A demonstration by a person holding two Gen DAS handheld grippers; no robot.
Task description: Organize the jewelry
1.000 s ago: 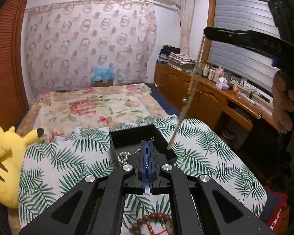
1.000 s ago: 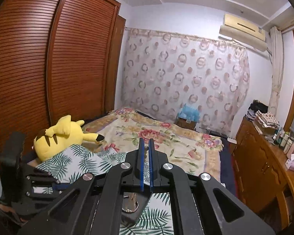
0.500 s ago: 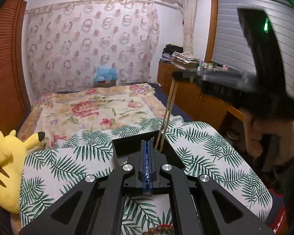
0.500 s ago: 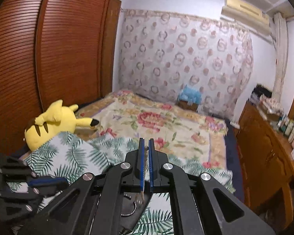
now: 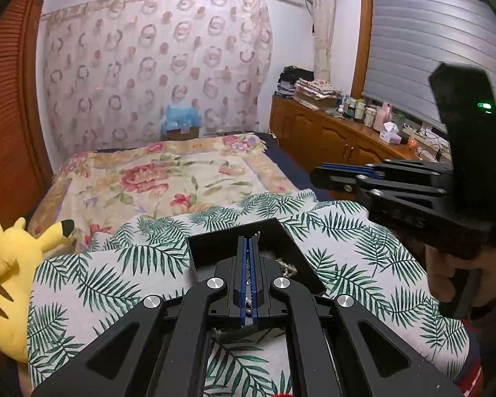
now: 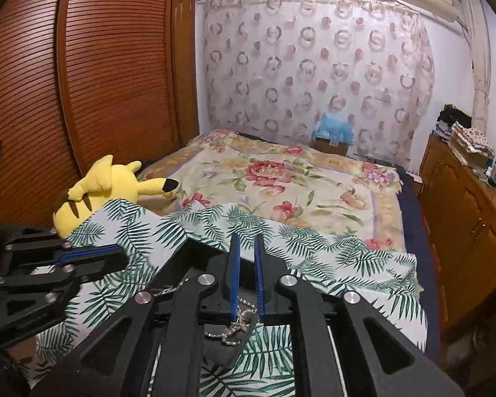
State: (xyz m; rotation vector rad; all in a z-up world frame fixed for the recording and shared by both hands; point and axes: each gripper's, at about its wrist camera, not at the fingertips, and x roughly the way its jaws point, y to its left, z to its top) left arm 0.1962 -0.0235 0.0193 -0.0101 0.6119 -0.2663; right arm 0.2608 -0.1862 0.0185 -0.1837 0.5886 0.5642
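A black box (image 5: 215,244) lies on the palm-leaf cloth (image 5: 115,281), with a silver chain (image 5: 286,268) heaped inside it. My left gripper (image 5: 248,241) reaches over the box, and silvery links show in the slit between its pressed pads. My right gripper (image 5: 315,173) hovers level to the right of the box and above it, held by a hand (image 5: 446,271). In the right wrist view that gripper (image 6: 246,236) is opening above the box (image 6: 195,251). Its blue pads are apart, and a ball chain (image 6: 229,330) lies below the gap, touching neither. The left gripper (image 6: 122,256) sits at the left.
A yellow plush toy (image 6: 105,182) lies left of the cloth, against the wooden wardrobe (image 6: 115,66). The floral blanket (image 5: 168,178) covers the bed beyond. Wooden cabinets (image 5: 330,139) with bottles and folded cloths line the right wall.
My right gripper came down toward the box with a beige bead strand hanging from it. Its pads have parted and the strand no longer hangs there. My left gripper edged forward over the box.
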